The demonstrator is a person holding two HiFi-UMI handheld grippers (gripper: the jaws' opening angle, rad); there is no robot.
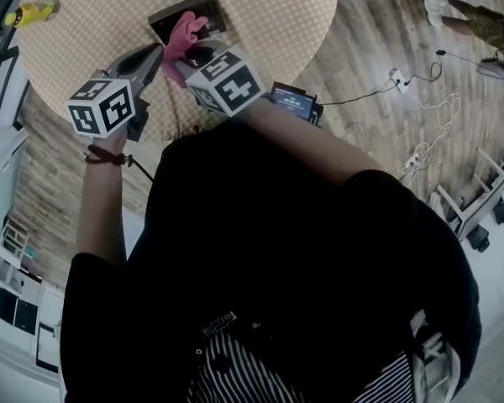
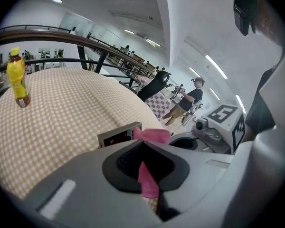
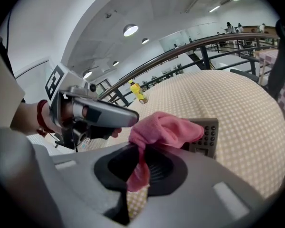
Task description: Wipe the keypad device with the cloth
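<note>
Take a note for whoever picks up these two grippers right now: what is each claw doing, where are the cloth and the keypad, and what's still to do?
The left claw is shut on a strip of the pink cloth.
The right claw is shut on the same cloth, which bunches up between the two.
The keypad lies on the checked table, just behind the bunch and partly hidden by it.
Done: the cloth is gripped and at the keypad. I can't tell whether any wiping has happened.
Left: rub the cloth over the keypad's face, probably after one claw lets go.

Yellow bottle upright on checked round table.
</note>
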